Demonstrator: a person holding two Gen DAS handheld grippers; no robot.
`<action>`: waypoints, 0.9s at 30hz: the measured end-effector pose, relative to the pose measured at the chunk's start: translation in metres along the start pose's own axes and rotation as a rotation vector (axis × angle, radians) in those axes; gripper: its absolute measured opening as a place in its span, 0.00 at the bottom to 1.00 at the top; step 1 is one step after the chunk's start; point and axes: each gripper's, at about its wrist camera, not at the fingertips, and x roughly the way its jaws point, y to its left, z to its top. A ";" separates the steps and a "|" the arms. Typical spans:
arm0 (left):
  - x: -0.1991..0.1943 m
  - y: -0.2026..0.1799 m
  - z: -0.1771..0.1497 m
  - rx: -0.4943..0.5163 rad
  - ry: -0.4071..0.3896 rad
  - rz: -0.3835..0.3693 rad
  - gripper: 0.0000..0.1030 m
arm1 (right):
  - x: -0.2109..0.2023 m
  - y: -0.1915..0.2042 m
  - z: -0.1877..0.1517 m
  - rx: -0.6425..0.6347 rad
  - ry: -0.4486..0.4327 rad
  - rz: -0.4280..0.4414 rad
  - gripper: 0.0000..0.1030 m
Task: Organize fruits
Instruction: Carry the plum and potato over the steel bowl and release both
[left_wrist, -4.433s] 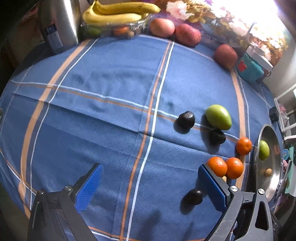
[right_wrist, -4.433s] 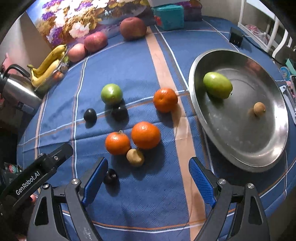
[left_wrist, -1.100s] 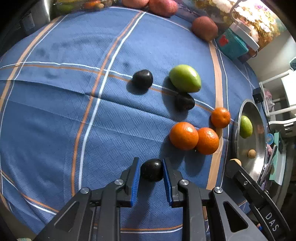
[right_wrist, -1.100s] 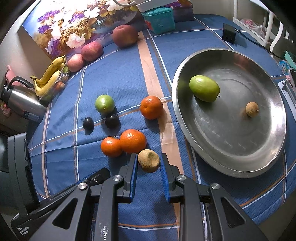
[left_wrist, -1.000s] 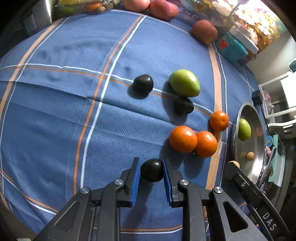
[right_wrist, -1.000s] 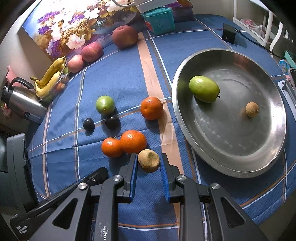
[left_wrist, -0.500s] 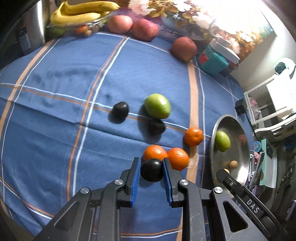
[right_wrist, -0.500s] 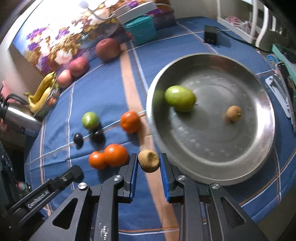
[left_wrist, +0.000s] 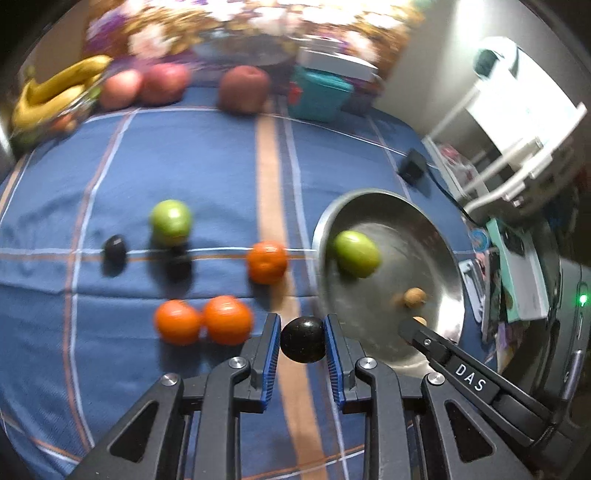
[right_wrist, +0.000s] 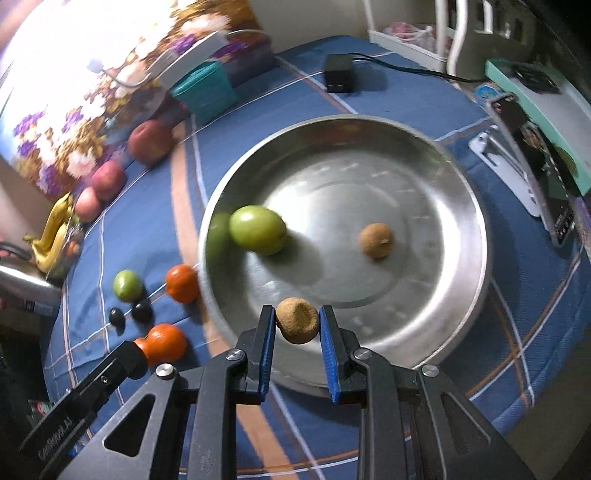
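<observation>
Your left gripper (left_wrist: 303, 345) is clamping a black fruit (left_wrist: 303, 344) above the cloth (left_wrist: 207, 170), just beside the tray (left_wrist: 439, 236). Your right gripper (right_wrist: 297, 326) is gripping a brown fruit (right_wrist: 297, 320) over the tray's (right_wrist: 476, 236) near rim.

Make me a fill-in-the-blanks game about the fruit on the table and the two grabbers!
1. The left gripper is shut on a small ____ fruit.
2. The right gripper holds a ____ fruit over the metal tray.
3. Already in the tray lie a brown fruit and a ____ one.
4. ____ oranges remain on the blue cloth.

Missing words: black; brown; green; Three
</observation>
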 end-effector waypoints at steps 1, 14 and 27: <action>0.003 -0.006 0.000 0.018 -0.001 -0.001 0.25 | 0.000 -0.003 0.001 0.005 -0.001 -0.001 0.24; 0.031 -0.026 0.009 0.066 -0.020 -0.043 0.25 | 0.000 -0.026 0.007 0.046 0.003 -0.007 0.24; 0.042 -0.028 0.012 0.063 0.011 -0.067 0.27 | 0.008 -0.027 0.002 0.046 0.041 -0.033 0.24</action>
